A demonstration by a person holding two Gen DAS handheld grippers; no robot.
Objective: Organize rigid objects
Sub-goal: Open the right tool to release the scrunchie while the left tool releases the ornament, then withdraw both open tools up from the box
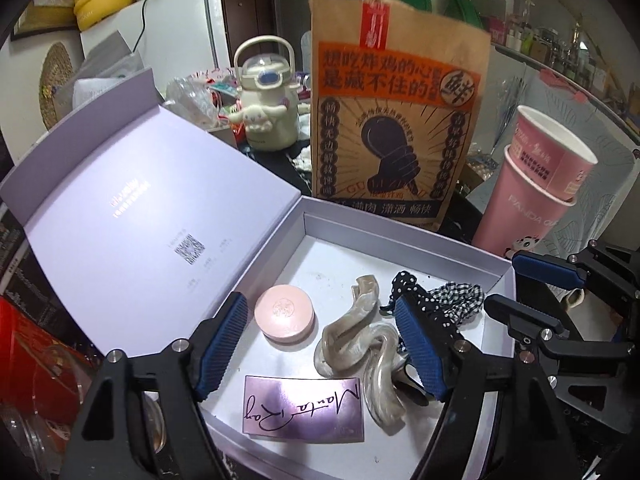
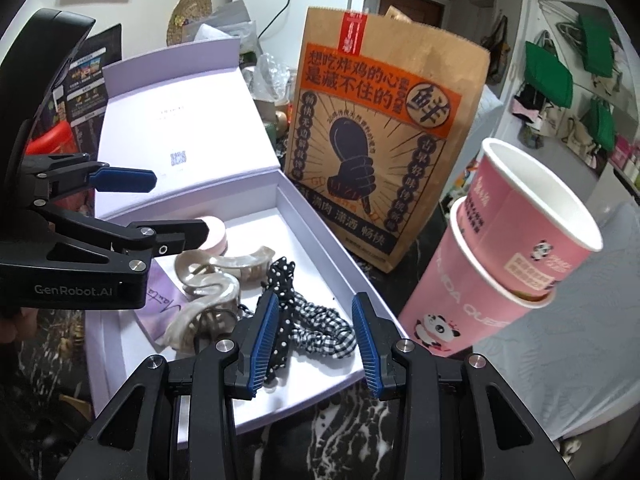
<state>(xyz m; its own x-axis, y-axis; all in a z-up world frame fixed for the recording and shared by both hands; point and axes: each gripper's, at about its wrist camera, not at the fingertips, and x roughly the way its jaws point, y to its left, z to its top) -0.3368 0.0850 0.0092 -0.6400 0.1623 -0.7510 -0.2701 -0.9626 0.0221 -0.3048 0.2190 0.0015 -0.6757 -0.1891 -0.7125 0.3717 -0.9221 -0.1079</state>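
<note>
An open lavender box (image 1: 340,256) (image 2: 316,276) holds a round pink compact (image 1: 285,318) (image 2: 218,236), two pearly hair claws (image 1: 352,332) (image 2: 208,308), a lilac "Manta Ray" card (image 1: 304,408), a polka-dot scrunchie (image 1: 404,284) (image 2: 282,280) and a gingham scrunchie (image 1: 456,300) (image 2: 324,332). My left gripper (image 1: 320,344) (image 2: 180,206) hovers open over the compact and the claws, its pads touching nothing. My right gripper (image 2: 316,344) (image 1: 504,282) stands open above the scrunchies at the box's near right corner, with the gingham one showing between its pads.
The box lid (image 1: 140,200) stands open to the left. Behind the box a tall brown paper bag (image 1: 396,120) (image 2: 372,140) stands upright. Two stacked pink paper cups (image 1: 536,184) (image 2: 520,240) are at the right. A cream kettle-shaped bottle (image 1: 266,92) sits further back.
</note>
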